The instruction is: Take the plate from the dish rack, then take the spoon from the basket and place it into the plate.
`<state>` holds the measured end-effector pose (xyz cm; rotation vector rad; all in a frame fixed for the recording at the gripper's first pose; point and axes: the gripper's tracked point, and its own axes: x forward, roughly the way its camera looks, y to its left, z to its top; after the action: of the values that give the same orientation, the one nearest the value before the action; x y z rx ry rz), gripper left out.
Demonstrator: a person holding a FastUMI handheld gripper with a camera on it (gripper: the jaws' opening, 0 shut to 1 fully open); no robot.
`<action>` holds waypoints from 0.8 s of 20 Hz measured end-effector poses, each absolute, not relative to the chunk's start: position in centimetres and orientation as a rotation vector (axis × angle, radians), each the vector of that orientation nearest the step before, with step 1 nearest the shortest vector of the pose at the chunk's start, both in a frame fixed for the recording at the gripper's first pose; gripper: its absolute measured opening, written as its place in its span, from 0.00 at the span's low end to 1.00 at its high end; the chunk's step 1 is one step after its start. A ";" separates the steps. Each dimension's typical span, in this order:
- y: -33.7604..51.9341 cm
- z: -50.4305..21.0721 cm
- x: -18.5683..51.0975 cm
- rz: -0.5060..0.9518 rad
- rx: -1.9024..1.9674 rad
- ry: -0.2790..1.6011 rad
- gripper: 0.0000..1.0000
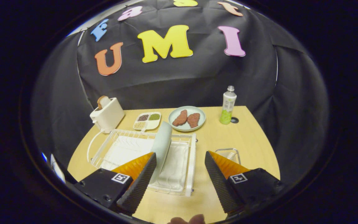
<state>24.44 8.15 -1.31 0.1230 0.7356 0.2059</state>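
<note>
Plate (161, 146): stands on edge in white dish rack (192, 161), rim w/ long axis running near-to-far, just ahead of left finger & left of jaw gap; gripper (180, 172) wide open, holding nothing; wire basket (228, 154) sits right, behind right finger.

In front of you, one tabletop (247, 137) carries one white dish rack (192, 161) with one pale plate (162, 144) standing in it, one small wire basket (228, 154), one toaster (107, 116) with one slice of bread (103, 101), one four-part tray (147, 121) of grains, one round dish (197, 109) with two brown meat pieces (180, 118), and one bottle (227, 105). Your one hand-held gripper (180, 168) has two fingers, spread apart.
</note>
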 end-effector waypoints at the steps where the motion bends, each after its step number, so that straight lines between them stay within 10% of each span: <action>1: 9.0 -0.8 25.2 0.211 0.163 0.751 1.00; 16: 12.4 -0.2 27.3 0.155 0.045 0.861 1.00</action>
<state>27.25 12.36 -0.18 0.0447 0.8610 0.1548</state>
